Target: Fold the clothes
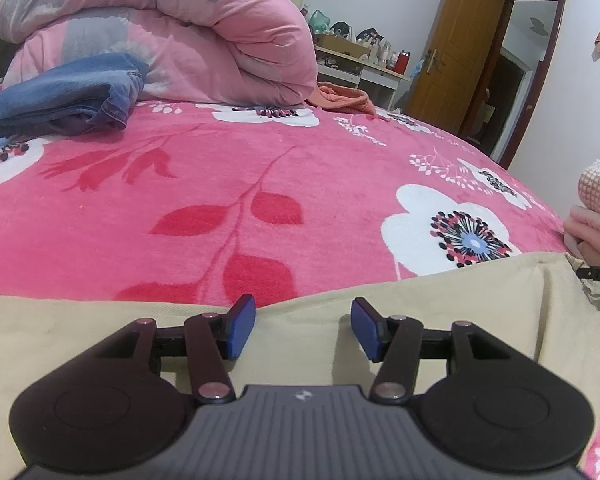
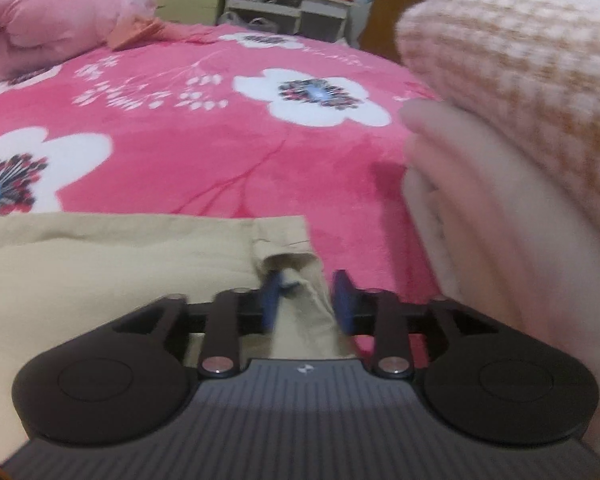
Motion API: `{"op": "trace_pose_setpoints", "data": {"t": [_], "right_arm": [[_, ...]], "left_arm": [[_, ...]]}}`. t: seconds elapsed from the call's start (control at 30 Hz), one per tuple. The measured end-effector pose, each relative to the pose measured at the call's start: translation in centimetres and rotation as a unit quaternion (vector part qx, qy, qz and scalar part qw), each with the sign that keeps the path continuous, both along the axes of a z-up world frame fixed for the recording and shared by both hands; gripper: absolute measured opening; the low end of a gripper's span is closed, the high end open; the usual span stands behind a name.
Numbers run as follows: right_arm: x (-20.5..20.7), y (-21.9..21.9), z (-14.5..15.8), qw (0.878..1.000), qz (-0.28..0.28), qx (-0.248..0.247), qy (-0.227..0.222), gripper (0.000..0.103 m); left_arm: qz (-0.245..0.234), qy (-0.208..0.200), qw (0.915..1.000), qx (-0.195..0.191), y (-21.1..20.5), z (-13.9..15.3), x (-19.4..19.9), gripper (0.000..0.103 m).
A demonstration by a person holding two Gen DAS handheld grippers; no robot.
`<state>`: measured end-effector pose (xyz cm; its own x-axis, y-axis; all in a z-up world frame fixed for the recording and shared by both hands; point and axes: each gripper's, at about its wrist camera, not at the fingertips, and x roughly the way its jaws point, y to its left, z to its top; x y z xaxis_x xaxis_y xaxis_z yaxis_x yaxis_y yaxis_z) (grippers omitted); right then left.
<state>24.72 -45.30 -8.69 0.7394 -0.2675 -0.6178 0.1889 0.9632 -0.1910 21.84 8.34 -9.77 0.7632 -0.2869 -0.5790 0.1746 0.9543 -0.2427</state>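
**Trousers flat on the bed, both claws over them**

Beige trousers (image 1: 440,320) lie spread across the near edge of the pink floral bed (image 1: 220,200). Left claw (image 1: 303,328) hangs over the cloth, pads apart, gripping nothing. Right claw (image 2: 307,300) straddles a bunched corner of the fabric, pads not pressing. Folded jeans (image 1: 60,96) sit by the rolled quilt (image 1: 200,40).

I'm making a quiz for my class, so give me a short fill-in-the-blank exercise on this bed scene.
1. The beige garment lies on a bedspread whose main colour is ____.
2. The folded jeans beside the rolled quilt are ____ in colour.
3. The corner of the beige garment sits between the pads of the ____ tool.

Missing words: pink; blue; right
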Motion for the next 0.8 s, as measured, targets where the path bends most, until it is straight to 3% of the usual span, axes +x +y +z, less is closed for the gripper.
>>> {"op": "trace_pose_setpoints", "data": {"t": [0.3,0.53,0.67,0.8], "right_arm": [[0.0,-1.2,0.3,0.999,-0.035,-0.001,-0.036,0.043],[2.4,-1.3,-0.6,0.998,-0.025,-0.050,-0.025,0.043],[3.4,-1.0,-1.7,0.994,-0.036,-0.104,-0.008,0.043],[1.2,1.0,-1.1,0.985,-0.014,-0.169,-0.042,0.043]], "left_arm": [[-0.001,-0.001,1.0000,0.002,-0.1,-0.1,0.0,0.055],[-0.001,-0.001,1.0000,0.003,-0.1,-0.1,0.0,0.055],[-0.001,-0.001,1.0000,0.002,-0.1,-0.1,0.0,0.055],[-0.001,-0.001,1.0000,0.001,-0.1,0.0,0.0,0.055]]}}
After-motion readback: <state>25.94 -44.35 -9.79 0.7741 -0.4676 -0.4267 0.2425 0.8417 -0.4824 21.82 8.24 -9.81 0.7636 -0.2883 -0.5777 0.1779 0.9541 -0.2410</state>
